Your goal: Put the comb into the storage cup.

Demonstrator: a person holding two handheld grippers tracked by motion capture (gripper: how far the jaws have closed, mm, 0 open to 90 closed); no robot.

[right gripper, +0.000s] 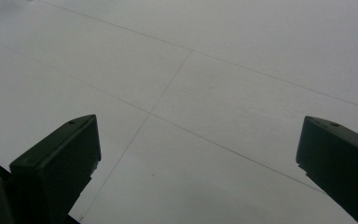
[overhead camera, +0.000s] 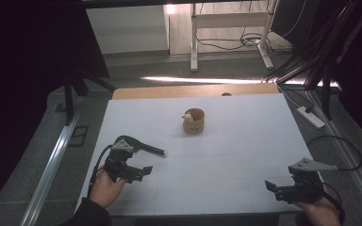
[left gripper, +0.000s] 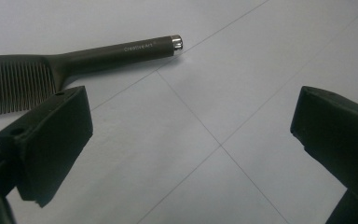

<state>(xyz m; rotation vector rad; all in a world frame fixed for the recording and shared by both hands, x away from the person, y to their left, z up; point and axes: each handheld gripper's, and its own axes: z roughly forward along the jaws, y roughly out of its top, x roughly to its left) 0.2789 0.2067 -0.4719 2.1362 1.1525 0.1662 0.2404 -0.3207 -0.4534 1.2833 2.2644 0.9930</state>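
One black comb (left gripper: 74, 58) lies flat on the white table (overhead camera: 226, 179) just beyond the left gripper (overhead camera: 139, 173), one wooden cup (overhead camera: 194, 121) farther back; both the left and the right gripper (overhead camera: 272, 187) gape wide, empty.

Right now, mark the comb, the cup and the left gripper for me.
comb (left gripper: 116, 50): left gripper view, on the middle of its handle.
cup (overhead camera: 196, 123): high view, on its brown front wall.
left gripper (overhead camera: 143, 172): high view, midway between its open jaw tips.
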